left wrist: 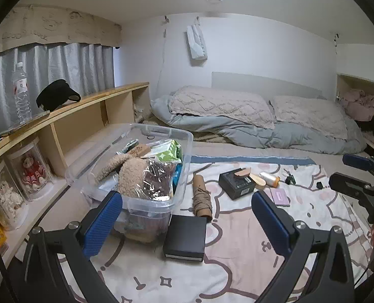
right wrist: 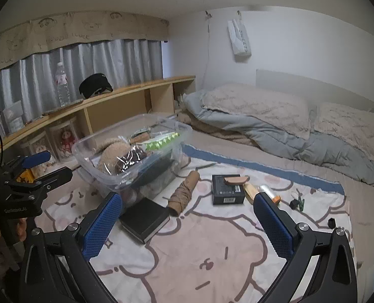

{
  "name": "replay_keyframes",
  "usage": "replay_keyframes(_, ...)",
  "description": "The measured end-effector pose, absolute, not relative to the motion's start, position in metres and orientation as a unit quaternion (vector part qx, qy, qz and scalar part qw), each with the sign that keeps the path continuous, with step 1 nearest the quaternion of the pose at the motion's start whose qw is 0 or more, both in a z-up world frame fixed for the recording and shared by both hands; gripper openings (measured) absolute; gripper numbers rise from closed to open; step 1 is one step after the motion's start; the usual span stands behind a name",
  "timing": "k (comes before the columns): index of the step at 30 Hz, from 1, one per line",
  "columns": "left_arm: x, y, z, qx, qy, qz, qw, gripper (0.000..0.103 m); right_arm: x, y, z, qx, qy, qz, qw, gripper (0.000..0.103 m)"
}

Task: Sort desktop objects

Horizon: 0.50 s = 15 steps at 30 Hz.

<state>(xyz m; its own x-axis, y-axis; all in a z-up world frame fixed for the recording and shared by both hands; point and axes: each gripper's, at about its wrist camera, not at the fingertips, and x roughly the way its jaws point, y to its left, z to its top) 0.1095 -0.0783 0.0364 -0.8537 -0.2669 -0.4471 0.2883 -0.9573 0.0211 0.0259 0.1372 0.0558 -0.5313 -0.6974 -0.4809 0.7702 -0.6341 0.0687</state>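
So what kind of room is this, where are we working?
Most likely a bedroom: the sorting happens on a bed with two pillows and a rumpled grey duvet, a curtained window on one side, and a low wooden shelf alongside.

White bag (right wrist: 240, 41) hanging on wall: reads "SWEET", vertical. Beige curtain valance (right wrist: 68, 35): handwritten-style lettering, looks like "Good Luck", partly blurred. Bottle label (right wrist: 61, 77), black box (right wrist: 228, 189) print: too small to read.
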Motion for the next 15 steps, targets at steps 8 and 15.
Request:
replay_keyframes(8, 0.107, -0.082, 0.025, 0.253, 0.037, -0.958, 0.129, 0.103, 0.024, 0.132, 0.041, 0.265, 0.098, -0.863, 0.419, 0.103)
replay_keyframes(15, 0.102, -0.079, 0.017, 0.268, 0.036, -0.955, 0.124, 0.103, 0.024, 0.134, 0.043, 0.260, 0.094, -0.864, 0.420, 0.103)
